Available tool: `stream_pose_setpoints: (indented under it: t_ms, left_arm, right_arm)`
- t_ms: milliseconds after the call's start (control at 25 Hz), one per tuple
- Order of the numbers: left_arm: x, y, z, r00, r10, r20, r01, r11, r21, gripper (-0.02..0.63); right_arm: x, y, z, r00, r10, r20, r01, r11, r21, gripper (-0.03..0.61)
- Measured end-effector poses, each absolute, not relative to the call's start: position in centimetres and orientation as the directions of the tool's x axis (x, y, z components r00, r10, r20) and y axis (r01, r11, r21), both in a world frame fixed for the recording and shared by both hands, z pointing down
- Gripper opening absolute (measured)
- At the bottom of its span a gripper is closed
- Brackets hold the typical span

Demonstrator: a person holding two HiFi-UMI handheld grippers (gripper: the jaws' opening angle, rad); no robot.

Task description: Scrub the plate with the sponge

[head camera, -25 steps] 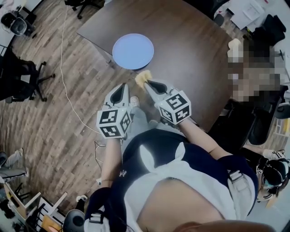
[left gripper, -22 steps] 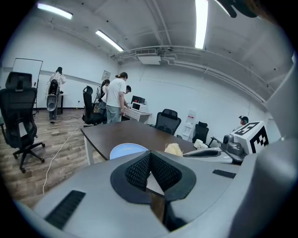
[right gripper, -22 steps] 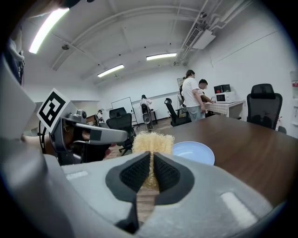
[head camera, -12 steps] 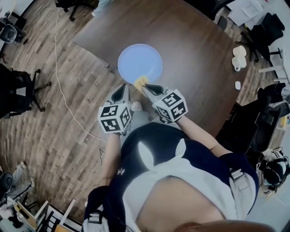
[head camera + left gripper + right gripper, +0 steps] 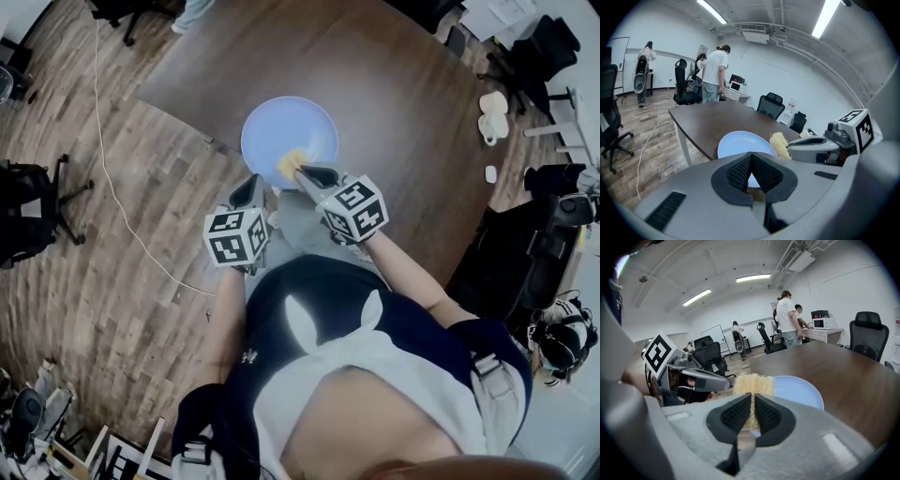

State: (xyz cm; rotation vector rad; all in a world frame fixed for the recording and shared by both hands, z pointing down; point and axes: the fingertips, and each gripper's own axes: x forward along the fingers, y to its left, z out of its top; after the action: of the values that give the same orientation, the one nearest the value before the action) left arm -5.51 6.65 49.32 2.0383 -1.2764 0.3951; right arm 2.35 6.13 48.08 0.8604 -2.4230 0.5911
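Observation:
A pale blue plate (image 5: 286, 127) lies near the left front edge of a dark brown table (image 5: 394, 103). My right gripper (image 5: 302, 172) is shut on a yellow sponge (image 5: 291, 163), which sits over the plate's near rim. In the right gripper view the sponge (image 5: 753, 383) sticks out between the pads (image 5: 736, 414), in front of the plate (image 5: 801, 391). My left gripper (image 5: 251, 186) hovers just short of the table's edge, left of the sponge, shut with nothing in it. The left gripper view shows the plate (image 5: 740, 142) and sponge (image 5: 779, 144) ahead of it.
White objects (image 5: 491, 116) lie near the table's right edge. A white cable (image 5: 117, 202) trails over the wooden floor at the left. Black office chairs (image 5: 33, 206) stand around. People (image 5: 714, 70) stand at desks beyond the table's far end.
Both grippers have come forward toward the plate. The sponge, short of the plate a second ago, now sits over its near rim. The left gripper followed alongside.

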Motion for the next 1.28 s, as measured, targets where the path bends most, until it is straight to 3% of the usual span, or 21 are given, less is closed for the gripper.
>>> stream_pose_setpoints:
  t_ms: [480, 1280]
  left_arm:
    - [-7.2, 1.8, 53.0, 0.454, -0.596, 0.662, -0.890, -0.282, 0.357, 0.003]
    - [-8.9, -4.1, 58.9, 0.438, -0.467, 0.768, -0.897, -0.276, 0.344, 0.003]
  right_arm:
    - [4.0, -4.8, 49.0, -0.560, -0.542, 0.627, -0.756, 0.644, -0.119, 0.023]
    - [3.1, -13.5, 59.8, -0.398, -0.385, 0.833, -0.791, 0.604, -0.099, 0.023]
